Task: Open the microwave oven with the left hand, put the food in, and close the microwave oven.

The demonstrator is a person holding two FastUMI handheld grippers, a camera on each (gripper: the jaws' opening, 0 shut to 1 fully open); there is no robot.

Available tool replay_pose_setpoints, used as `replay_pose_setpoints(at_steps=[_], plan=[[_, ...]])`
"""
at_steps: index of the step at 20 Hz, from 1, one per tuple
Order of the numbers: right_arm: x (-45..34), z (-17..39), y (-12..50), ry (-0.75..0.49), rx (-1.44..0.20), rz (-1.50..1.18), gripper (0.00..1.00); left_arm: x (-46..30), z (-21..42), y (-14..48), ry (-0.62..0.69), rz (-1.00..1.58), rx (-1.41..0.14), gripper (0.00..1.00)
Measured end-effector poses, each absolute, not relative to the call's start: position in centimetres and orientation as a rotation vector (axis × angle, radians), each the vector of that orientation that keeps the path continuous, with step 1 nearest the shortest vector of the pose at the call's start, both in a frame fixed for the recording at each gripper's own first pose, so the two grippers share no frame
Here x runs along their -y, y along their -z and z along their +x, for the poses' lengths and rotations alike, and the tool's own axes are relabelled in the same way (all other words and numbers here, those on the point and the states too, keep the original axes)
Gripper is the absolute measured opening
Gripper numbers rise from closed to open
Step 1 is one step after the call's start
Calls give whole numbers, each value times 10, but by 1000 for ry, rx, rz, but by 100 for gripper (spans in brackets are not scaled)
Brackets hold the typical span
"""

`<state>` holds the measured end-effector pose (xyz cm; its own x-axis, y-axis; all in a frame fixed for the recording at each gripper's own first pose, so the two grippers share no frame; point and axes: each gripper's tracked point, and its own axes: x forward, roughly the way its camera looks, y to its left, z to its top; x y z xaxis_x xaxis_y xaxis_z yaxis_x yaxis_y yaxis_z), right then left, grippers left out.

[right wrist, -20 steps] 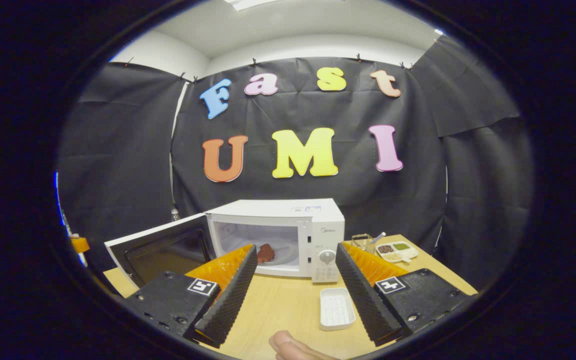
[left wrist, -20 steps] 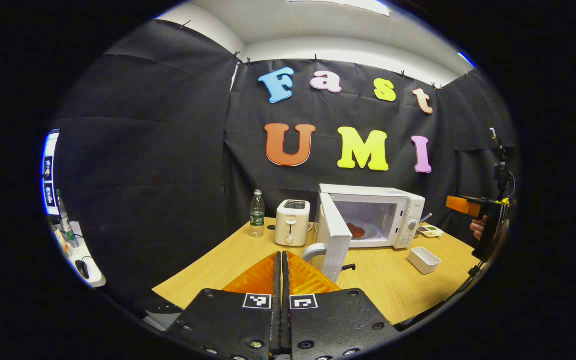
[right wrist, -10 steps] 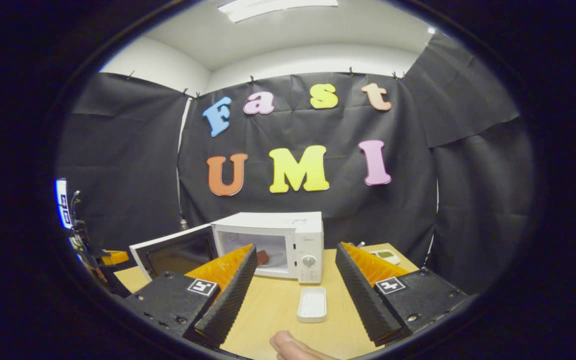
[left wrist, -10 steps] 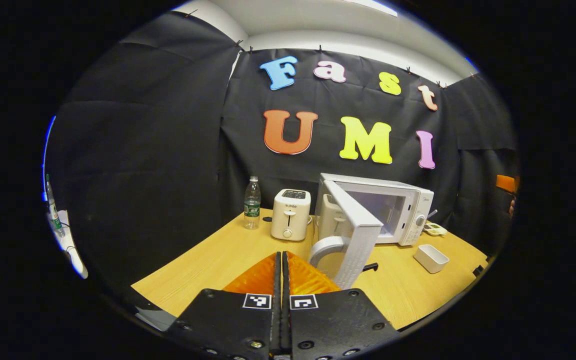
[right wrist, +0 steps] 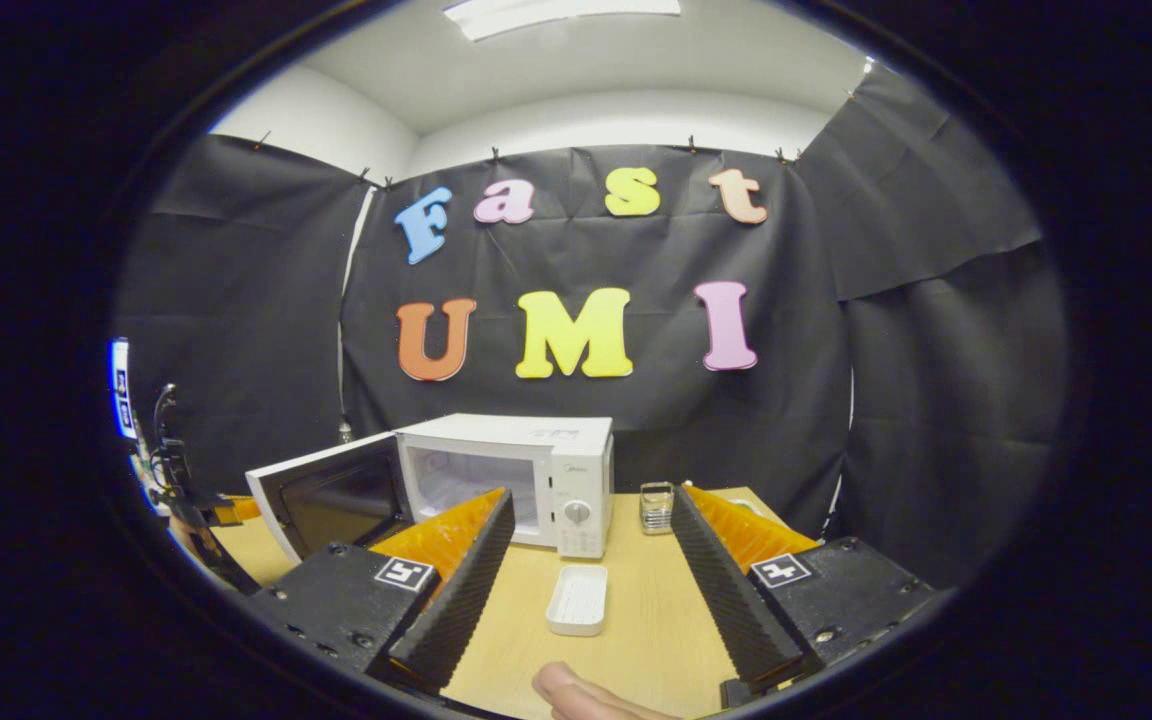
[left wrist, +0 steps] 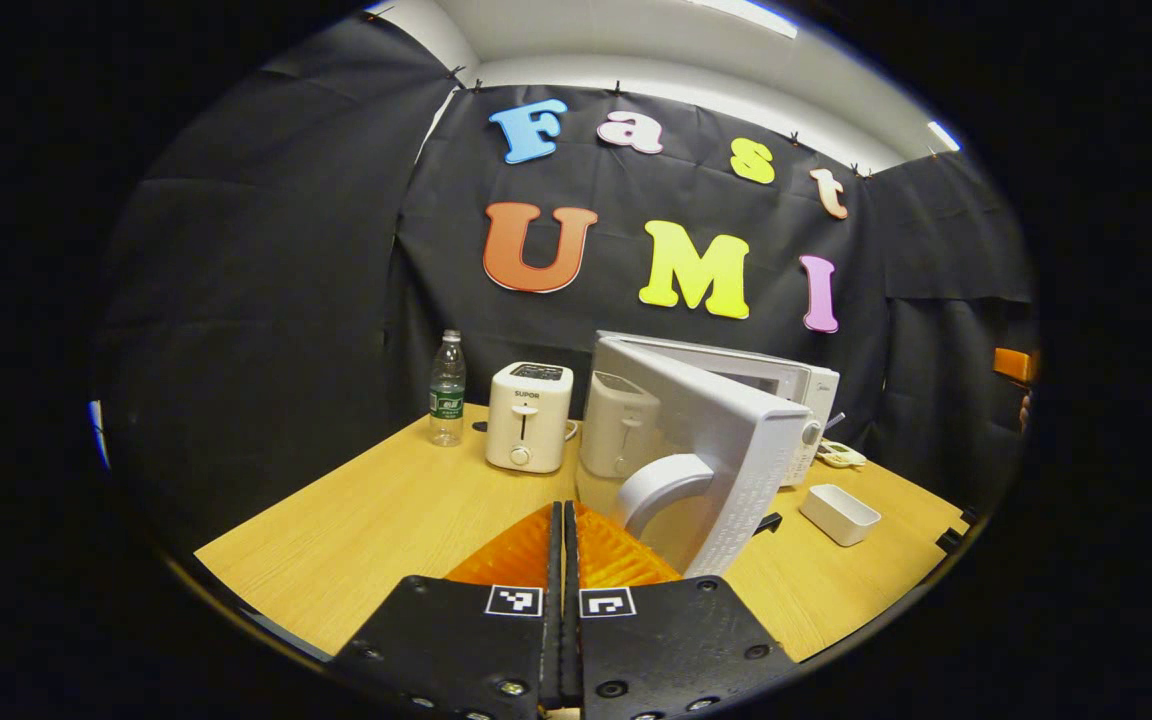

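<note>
Standing half-open, the microwave door (left wrist: 706,440) sits just beyond the closed left hand-held gripper (left wrist: 563,530); right hand-held gripper (right wrist: 586,560) spread.

Toaster (left wrist: 528,429): I see it white, standing upright on the wooden table (left wrist: 376,510), toward the back wall.
Water bottle (left wrist: 447,388): I see it upright just left of the toaster, clear, with a green label.
White tray (left wrist: 839,514): I see it well to the right of the toaster, rectangular and shallow, lying on the table.
Small glass container (right wrist: 656,507): I see it in the right gripper view, behind the white tray (right wrist: 577,599).
</note>
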<state>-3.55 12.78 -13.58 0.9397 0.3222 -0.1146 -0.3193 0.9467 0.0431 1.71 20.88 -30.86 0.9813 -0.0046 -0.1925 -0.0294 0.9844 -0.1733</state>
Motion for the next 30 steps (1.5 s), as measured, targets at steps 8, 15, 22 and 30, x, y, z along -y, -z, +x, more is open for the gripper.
replay_pose_setpoints(at_steps=[8,15,22,30], plan=[[-91,-37,130,-276,-125,52,100,-116,51,306,138,-212,-178,0],[-52,-30,114,-215,-90,83,100,-44,98,291,209,-209,-134,0],[-18,-12,90,-199,-36,46,100,25,144,302,249,-144,-165,0],[0,20,91,-185,-41,-6,100,64,201,314,217,-108,-200,0]])
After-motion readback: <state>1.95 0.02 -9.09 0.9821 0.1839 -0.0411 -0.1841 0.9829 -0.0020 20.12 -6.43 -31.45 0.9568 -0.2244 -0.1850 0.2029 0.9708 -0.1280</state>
